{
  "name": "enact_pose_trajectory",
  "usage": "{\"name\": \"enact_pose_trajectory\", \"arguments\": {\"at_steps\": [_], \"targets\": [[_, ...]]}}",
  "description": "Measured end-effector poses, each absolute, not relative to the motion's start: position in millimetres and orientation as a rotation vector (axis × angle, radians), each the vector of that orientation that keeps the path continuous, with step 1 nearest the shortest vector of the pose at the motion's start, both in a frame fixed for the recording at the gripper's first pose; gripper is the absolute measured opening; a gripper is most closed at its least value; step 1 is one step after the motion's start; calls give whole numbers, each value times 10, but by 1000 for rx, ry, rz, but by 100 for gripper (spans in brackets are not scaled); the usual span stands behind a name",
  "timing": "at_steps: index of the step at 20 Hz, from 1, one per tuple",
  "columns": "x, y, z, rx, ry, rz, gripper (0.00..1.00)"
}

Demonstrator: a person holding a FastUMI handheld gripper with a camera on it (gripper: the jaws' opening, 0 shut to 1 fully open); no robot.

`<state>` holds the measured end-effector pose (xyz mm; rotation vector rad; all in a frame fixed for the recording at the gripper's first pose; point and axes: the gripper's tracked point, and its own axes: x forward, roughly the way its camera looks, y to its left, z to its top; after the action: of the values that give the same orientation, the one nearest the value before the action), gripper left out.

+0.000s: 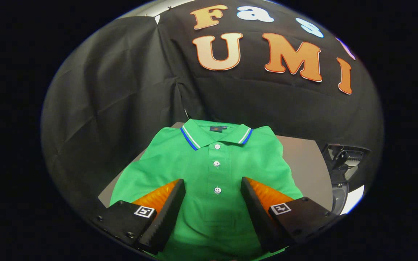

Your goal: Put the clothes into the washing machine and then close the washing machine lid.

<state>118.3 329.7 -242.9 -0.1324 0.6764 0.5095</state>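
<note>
Green cotton-looking polo shirt [212, 170] front and centre, laid flat and face up on a grey table [303, 159], collar away from the gripper [212, 199] and 3 white buttons running down the placket. The gripper's 2 fingers are spread wide, 1 on either side of that placket, with the lowest button sitting between them; they hover above the chest of the shirt and pinch nothing. Off to the shirt's right, past the table's edge, a dark and white appliance [343, 174] peeks in, probably the washing machine, though whether its lid is up is hard to tell. So the step in hand looks like the very first: picking up the shirt. Next move calls for dropping the fingers onto the fabric and squeezing together enough cloth that the whole garment lifts, then carrying it right.
</note>
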Motion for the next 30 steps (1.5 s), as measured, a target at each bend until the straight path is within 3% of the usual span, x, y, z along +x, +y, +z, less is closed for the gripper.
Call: {"name": "enact_pose_trajectory", "arguments": {"at_steps": [4, 7, 11, 13, 19, 20, 22, 24, 27, 30], "targets": [[1176, 3303, -2441, -119, 685, 534, 97], [1169, 3308, -2445, -132, 685, 555, 86], [1147, 3348, -2447, -118, 687, 583, 86], [1178, 3353, -2463, -107, 671, 592, 66], [1147, 3353, -2441, -101, 667, 610, 66], [1167, 3351, -2445, -77, 657, 608, 46], [1161, 3337, -2454, -61, 663, 613, 43], [1185, 3340, -2442, -16, 665, 606, 27], [1191, 3338, -2401, 40, 621, 616, 14], [1209, 3331, -2324, 98, 570, 617, 14]]}}
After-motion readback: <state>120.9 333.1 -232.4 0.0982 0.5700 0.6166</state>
